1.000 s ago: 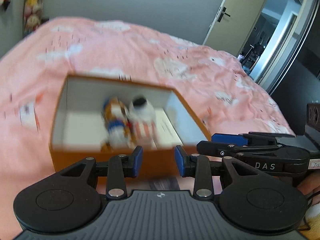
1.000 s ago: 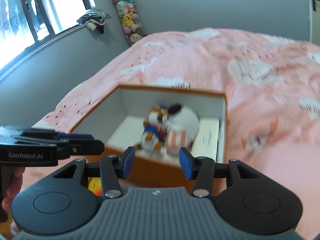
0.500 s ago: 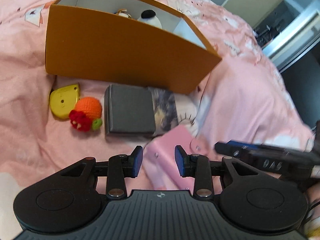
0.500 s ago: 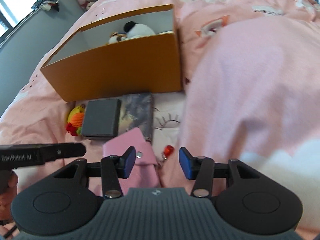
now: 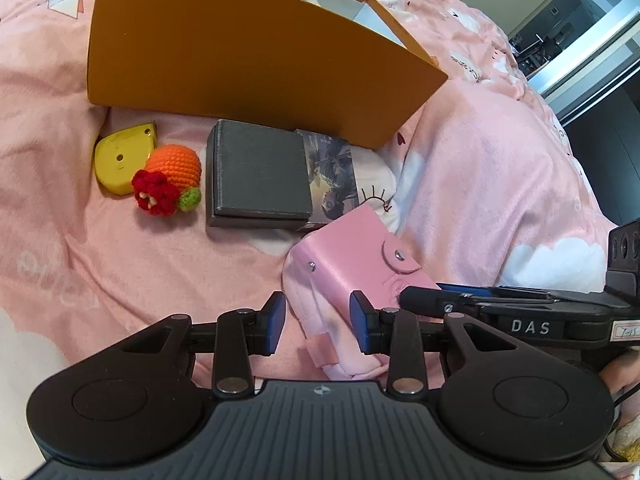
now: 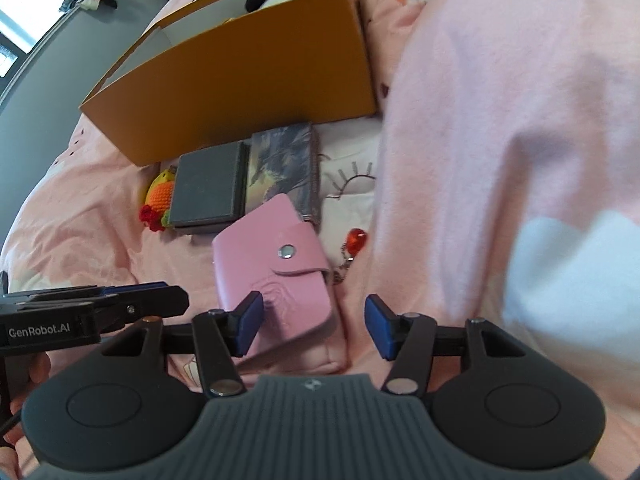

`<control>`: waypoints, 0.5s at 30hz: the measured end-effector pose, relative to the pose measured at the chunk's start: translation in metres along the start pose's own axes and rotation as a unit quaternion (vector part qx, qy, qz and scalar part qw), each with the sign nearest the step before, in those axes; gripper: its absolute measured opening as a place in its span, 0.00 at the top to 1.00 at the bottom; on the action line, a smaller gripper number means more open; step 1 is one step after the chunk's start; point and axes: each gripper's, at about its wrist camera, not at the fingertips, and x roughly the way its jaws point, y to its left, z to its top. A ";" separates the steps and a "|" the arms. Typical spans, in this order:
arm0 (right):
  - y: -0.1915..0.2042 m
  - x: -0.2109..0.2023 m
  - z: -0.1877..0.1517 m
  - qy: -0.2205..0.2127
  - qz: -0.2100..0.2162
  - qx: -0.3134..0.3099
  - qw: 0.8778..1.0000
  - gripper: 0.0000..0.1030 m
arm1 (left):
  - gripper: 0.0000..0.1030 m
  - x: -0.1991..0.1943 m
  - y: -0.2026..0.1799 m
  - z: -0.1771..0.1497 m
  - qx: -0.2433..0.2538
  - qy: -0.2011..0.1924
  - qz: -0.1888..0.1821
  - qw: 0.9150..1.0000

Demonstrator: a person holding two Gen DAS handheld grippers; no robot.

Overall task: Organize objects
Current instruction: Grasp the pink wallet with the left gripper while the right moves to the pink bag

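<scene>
Your left gripper point(image 5: 317, 322) points down at the bed, its 2 blue pads point(image 5: 275, 322) a narrow gap apart with the near corner of the pink snap wallet point(image 5: 352, 264) between them; whether the pads touch it you cannot tell from this view. Your right gripper point(image 6: 313, 326) sits just right of it, jaws opening and already wider than the left pair, the wallet's near edge between them and its left pad point(image 6: 249, 327) right against the wallet, no squeeze visible. The wallet lies flat on the pink quilt point(image 5: 60, 240), snap flap up. Just right of the wallet, a red bead charm on a chain point(image 6: 356, 240).

Behind the wallet: a dark grey box point(image 5: 258, 174) lying flat, and touching its right side a printed card pack point(image 5: 332, 178), corner tucked under the wallet's far edge. Left of the grey box, a crocheted orange with a red flower point(image 5: 170, 178), then a yellow tape measure point(image 5: 118, 156) touching it.

Farthest: an open orange cardboard box point(image 5: 240, 52), white inside, a black-and-white plush point(image 6: 266, 0) peeking over the rim. A raised fold of quilt fills the right side.
</scene>
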 end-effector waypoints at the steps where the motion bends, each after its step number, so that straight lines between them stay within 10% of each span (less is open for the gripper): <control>1: 0.001 0.002 0.000 0.001 0.004 -0.002 1.000 0.50 | 0.62 0.000 0.001 0.000 -0.002 0.000 -0.001 1.000; 10: 0.025 0.000 -0.002 -0.007 0.030 -0.049 0.998 0.83 | 0.61 0.002 0.014 0.001 -0.038 0.004 -0.013 0.999; 15: 0.030 0.006 -0.003 0.009 0.035 -0.058 0.998 0.83 | 0.54 0.010 0.025 0.000 -0.064 0.022 -0.018 0.998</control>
